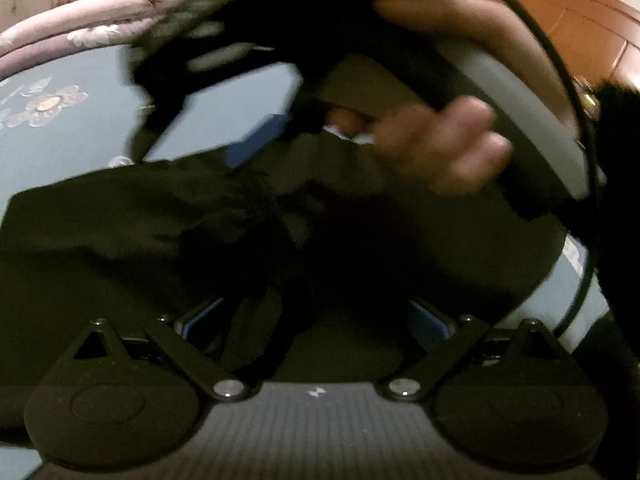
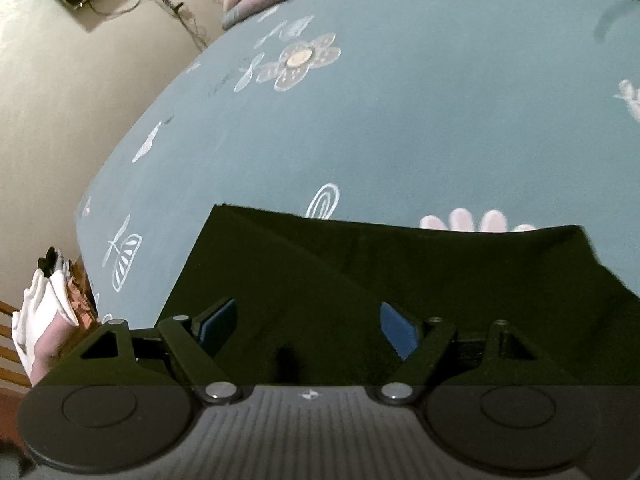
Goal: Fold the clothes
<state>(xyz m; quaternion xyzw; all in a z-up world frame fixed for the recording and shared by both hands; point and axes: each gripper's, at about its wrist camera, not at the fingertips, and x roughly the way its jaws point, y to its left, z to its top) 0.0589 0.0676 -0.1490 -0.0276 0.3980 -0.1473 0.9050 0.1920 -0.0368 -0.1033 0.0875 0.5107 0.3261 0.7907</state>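
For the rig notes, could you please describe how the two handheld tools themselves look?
Both match: the left tool and right tool have matte black linkage arms with silver pivot screws, round black side housings, a ribbed grey body bearing a small white mark, and blue pads on the fingers. A thin black cable runs past the right tool.

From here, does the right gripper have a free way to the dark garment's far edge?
Probably yes. The right gripper stands open over the dark garment, and nothing lies between its pads and the far edge on the bedsheet.
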